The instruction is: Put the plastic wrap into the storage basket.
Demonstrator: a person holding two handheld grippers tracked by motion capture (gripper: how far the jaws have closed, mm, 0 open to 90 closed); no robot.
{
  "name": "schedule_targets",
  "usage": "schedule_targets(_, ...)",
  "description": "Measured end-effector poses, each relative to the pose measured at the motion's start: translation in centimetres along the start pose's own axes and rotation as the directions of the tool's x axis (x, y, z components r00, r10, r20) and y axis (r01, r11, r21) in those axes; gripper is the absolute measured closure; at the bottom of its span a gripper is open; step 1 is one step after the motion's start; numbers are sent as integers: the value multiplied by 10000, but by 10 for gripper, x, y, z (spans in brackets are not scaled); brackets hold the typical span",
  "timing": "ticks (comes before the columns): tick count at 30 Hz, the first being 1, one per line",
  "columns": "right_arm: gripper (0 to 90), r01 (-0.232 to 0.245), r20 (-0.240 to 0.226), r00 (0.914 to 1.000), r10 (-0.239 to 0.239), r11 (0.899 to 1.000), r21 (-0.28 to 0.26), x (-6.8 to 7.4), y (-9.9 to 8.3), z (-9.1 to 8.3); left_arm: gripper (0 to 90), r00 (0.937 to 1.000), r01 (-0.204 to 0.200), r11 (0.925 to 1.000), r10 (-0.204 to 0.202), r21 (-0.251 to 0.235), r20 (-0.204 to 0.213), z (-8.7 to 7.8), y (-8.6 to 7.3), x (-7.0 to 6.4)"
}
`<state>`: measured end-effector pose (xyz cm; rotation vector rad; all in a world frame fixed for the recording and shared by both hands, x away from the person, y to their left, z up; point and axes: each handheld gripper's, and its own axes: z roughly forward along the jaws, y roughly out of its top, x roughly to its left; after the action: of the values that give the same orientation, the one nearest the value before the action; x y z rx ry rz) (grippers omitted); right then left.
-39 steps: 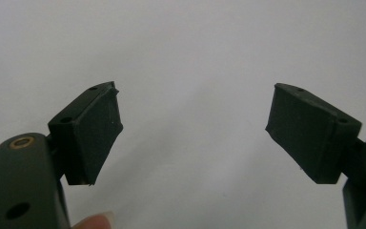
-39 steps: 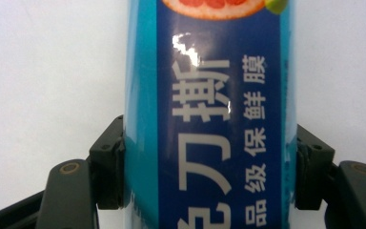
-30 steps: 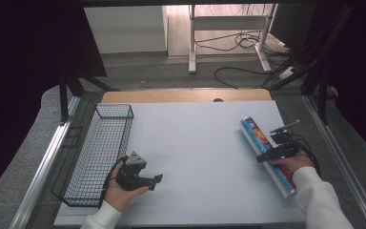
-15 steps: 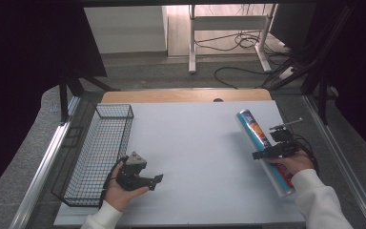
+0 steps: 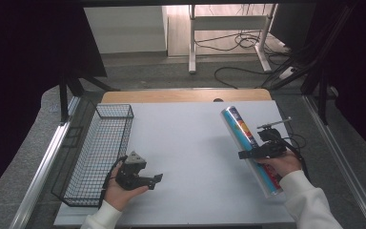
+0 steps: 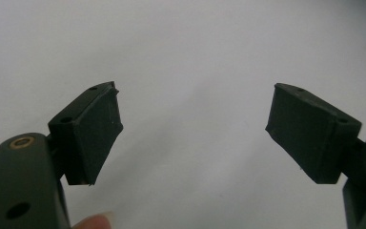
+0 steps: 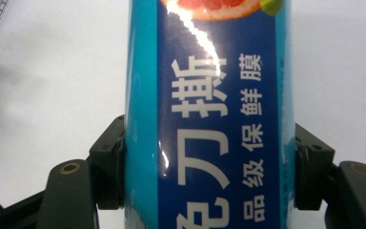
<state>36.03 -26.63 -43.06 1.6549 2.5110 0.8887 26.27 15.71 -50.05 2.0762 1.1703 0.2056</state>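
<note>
One glossy blue tube (image 5: 251,149), long and round with white print and a fruit picture, lies slantwise over the right part of the matte white table (image 5: 190,143), its near end close to the right edge. The right gripper (image 5: 249,153) is clamped across the tube's middle; in the right gripper view the two black jaws press its sides. The left gripper (image 5: 155,180) rests near the front edge with its jaws spread wide over bare tabletop, holding nothing. One black wire basket (image 5: 97,152), long and rectangular, stands along the left edge, just beside the left gripper. Between the basket and the tube lies a broad bare stretch of table.
</note>
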Motion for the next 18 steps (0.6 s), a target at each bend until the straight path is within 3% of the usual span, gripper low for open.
schedule_targets(6, 318, 115, -149, 9998, -115, 9999, -2, 11, 0, 7, 186, 10000, 89, 10000, -89, -24, 10, 0, 0, 1)
schedule_targets(8, 319, 265, -218, 9994, -265, 9996, 22, 17, -2, 11, 185, 9987, 276, 9995, -268, -179, 435, -2, 1, 2)
schedule_targets(18, 318, 536, -561, 9969, -544, 9984, -153, 33, -3, 16, 185, 9981, 489, 9983, -476, -319, 400, -3, 1, 4)
